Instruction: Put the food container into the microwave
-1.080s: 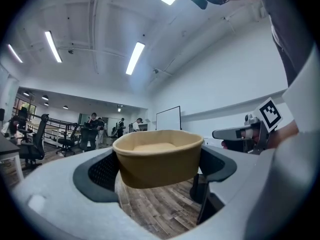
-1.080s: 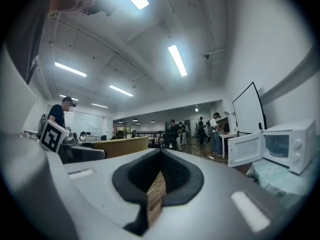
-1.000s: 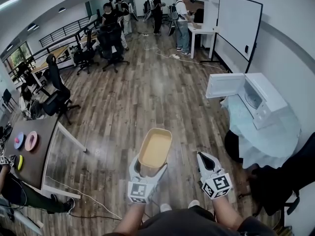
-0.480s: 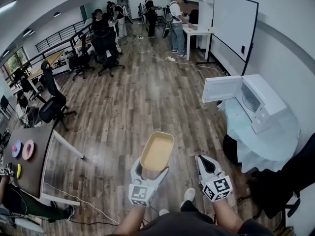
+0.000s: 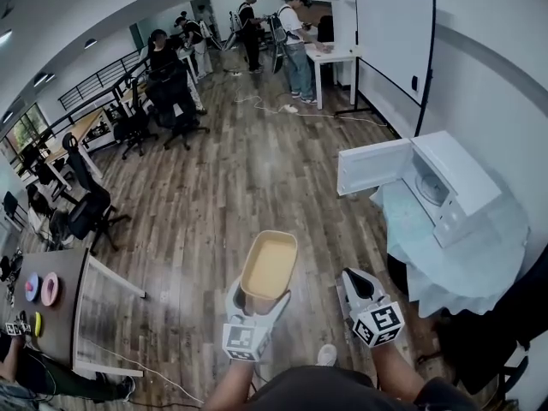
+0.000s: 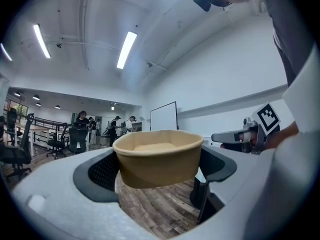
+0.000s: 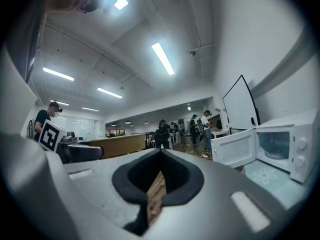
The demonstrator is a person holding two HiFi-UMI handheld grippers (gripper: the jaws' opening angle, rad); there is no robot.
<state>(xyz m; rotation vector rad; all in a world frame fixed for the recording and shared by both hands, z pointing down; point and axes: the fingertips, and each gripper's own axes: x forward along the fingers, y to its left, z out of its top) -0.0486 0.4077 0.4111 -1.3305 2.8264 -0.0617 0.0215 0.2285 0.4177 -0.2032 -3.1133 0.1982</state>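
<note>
A tan, empty food container [image 5: 268, 265] hangs above the wooden floor, with my left gripper [image 5: 259, 294] shut on its near end. In the left gripper view the container [image 6: 159, 156] sits clamped between the two dark pads. My right gripper [image 5: 353, 275] is beside it on the right, shut with nothing in it; its jaws [image 7: 157, 184] meet in the right gripper view. The white microwave [image 5: 445, 182] stands ahead on the right with its door [image 5: 372, 166] swung open to the left. The microwave [image 7: 280, 146] also shows in the right gripper view.
The microwave rests on a table with a pale blue cloth [image 5: 462, 259]. A dark chair [image 5: 479, 332] is at the lower right. A whiteboard [image 5: 394, 45] stands by the right wall. A dark table [image 5: 60, 294] lies at the left. Several people and office chairs [image 5: 167, 92] are far back.
The whole view has shifted: the microwave and its table now sit slightly nearer and further left. Both grippers keep their pose, the container still held in the left one.
</note>
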